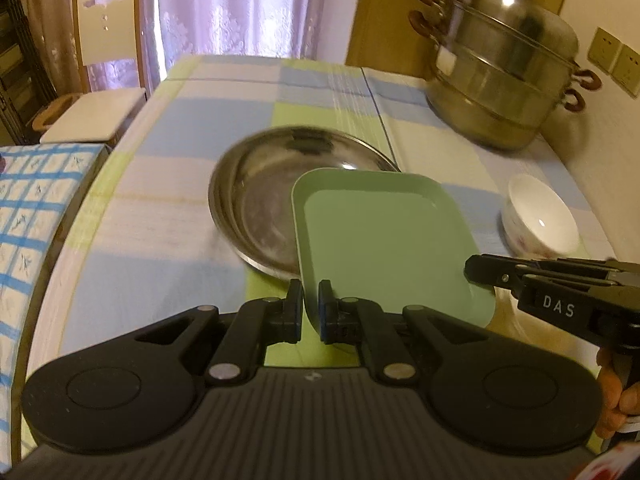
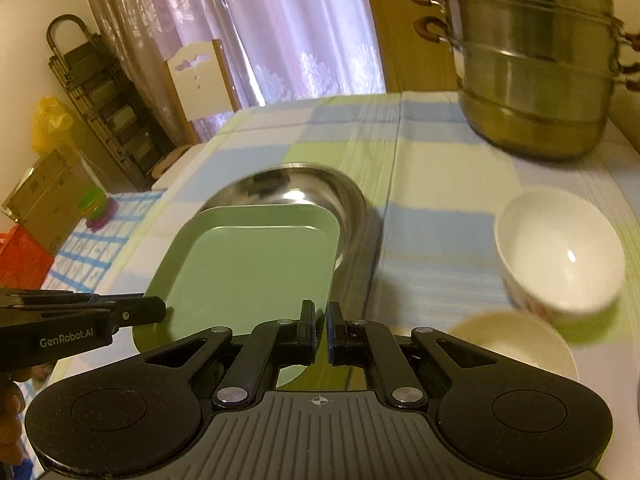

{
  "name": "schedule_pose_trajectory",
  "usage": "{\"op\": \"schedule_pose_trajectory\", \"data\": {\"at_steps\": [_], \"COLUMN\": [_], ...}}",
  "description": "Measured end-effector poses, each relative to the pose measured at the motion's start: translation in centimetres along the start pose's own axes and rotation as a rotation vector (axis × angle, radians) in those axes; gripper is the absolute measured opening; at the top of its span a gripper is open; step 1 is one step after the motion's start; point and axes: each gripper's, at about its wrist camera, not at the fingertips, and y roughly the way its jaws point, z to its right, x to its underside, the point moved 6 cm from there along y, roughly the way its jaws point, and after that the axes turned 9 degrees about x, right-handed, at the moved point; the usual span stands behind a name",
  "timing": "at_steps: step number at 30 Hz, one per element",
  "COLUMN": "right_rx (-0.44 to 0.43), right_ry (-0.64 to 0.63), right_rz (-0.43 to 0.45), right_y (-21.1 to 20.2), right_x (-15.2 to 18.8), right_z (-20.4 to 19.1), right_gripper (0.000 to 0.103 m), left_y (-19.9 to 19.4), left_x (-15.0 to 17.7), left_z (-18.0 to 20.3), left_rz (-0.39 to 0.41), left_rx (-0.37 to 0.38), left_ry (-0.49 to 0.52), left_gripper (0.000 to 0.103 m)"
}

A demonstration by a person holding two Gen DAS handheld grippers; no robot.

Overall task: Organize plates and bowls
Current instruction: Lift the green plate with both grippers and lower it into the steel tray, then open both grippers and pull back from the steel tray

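A green rectangular plate (image 1: 380,240) (image 2: 248,264) hangs tilted, partly over a round steel plate (image 1: 256,200) (image 2: 352,200) that lies on the checked tablecloth. My left gripper (image 1: 310,304) (image 2: 158,312) is shut on the green plate's near left edge. On the opposite edge my right gripper (image 2: 320,320) (image 1: 474,272) is shut as well. A white bowl (image 1: 540,216) (image 2: 560,248) stands to the right on the table. Closer to me, in the right wrist view, sits a cream bowl (image 2: 516,344), partly hidden by the gripper.
A tall steel steamer pot (image 1: 504,68) (image 2: 536,72) stands at the table's far right by the wall. A white chair (image 1: 104,60) is at the far left edge. Left of the table, a blue-checked cloth (image 1: 32,200) carries small coloured cups (image 2: 96,208).
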Motion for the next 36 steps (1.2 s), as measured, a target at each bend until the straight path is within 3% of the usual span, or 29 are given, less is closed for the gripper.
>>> {"op": "schedule_pose_trajectory", "data": {"at_steps": [7,20,30,36], "right_rx": [0.019,0.052,0.065,0.081], "right_ry": [-0.011,0.018,0.035,0.055], "right_rz": [0.004,-0.06,-0.081,-0.06], "right_y": [3.9,10.3,12.0,11.4], "right_x": [-2.4,-3.6,-3.5,-3.6], "right_z": [-0.8,-1.1,-0.8,-0.8], "right_gripper": [0.005,0.006,0.006,0.006], "left_y": [3.0,8.5,10.1,9.5], "left_x": [-2.3,-4.3,-4.5,-5.1], "left_z": [-2.2,-5.6,-6.2,-5.8], "left_rz": [-0.003,-0.052,-0.081,-0.056], "left_rx": [-0.013,-0.03,-0.037,-0.049], "left_ry": [-0.012,-0.033,-0.024,-0.002], "left_gripper": [0.007,0.007,0.008,0.008]}}
